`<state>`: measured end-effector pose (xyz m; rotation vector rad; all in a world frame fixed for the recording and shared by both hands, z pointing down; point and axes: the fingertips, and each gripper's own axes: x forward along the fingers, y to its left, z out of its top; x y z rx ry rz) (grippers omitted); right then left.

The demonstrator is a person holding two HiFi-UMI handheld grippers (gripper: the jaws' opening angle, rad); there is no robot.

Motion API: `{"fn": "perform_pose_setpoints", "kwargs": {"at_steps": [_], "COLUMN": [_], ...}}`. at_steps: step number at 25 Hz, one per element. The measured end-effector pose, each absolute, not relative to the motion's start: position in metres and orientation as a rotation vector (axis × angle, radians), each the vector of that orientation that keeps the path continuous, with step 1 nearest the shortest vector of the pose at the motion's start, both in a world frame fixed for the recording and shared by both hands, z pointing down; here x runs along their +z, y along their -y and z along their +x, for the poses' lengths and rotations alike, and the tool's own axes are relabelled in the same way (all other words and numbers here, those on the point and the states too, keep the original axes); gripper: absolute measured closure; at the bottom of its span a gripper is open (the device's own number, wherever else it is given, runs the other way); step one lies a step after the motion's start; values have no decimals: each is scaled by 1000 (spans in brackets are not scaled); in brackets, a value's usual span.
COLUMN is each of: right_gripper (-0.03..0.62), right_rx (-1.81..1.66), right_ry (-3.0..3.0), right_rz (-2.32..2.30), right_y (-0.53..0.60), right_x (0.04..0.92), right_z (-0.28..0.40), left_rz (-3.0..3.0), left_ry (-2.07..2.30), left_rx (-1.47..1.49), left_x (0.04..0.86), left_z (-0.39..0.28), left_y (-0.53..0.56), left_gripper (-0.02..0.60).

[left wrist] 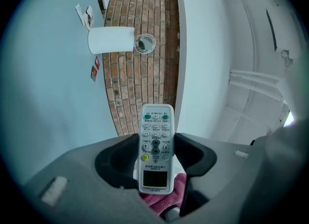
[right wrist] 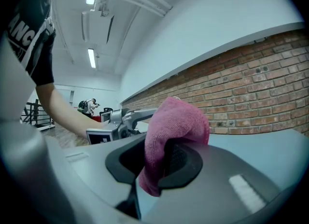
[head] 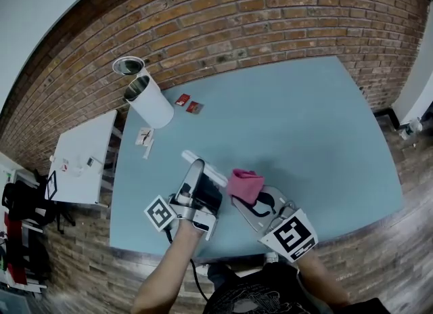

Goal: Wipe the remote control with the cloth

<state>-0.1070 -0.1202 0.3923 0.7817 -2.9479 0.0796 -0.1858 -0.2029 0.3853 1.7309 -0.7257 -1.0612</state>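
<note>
My left gripper (left wrist: pixel 155 156) is shut on a white remote control (left wrist: pixel 156 146), gripped across its width with the button face toward the camera and its far end tilted up. In the head view the remote control (head: pixel 205 168) sticks out past the left gripper (head: pixel 201 185) over the blue table (head: pixel 304 130). My right gripper (right wrist: pixel 157 162) is shut on a pink cloth (right wrist: pixel 171 126) that bulges above the jaws. The cloth (head: pixel 244 185) sits just right of the remote, and a fold of the cloth (left wrist: pixel 164 198) shows below the remote.
A white cylinder (head: pixel 149 100) lies at the table's far left beside a metal can (head: pixel 128 65). Two small red packets (head: pixel 189 103) and paper scraps (head: pixel 144 138) lie near it. A brick wall (head: pixel 237 15) runs behind; a white side table (head: pixel 84 160) stands left.
</note>
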Motion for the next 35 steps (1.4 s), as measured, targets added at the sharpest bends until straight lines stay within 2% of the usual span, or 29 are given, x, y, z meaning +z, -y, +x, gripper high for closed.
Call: {"fn": "perform_pose_setpoints", "kwargs": {"at_steps": [21,35], "right_gripper": [533,533], "right_rx": [111,86], "right_ry": [3015,3058], "right_rz": [786,881], "right_y": [121,140], "right_x": [372,349], "right_z": [-104,-84], "left_rz": [2019,2285], "left_ry": [921,960], "left_rx": [-649,-241], "left_x": [400,415], "left_z": [-163,-134], "left_y": [200,191], "left_gripper": [356,357]}}
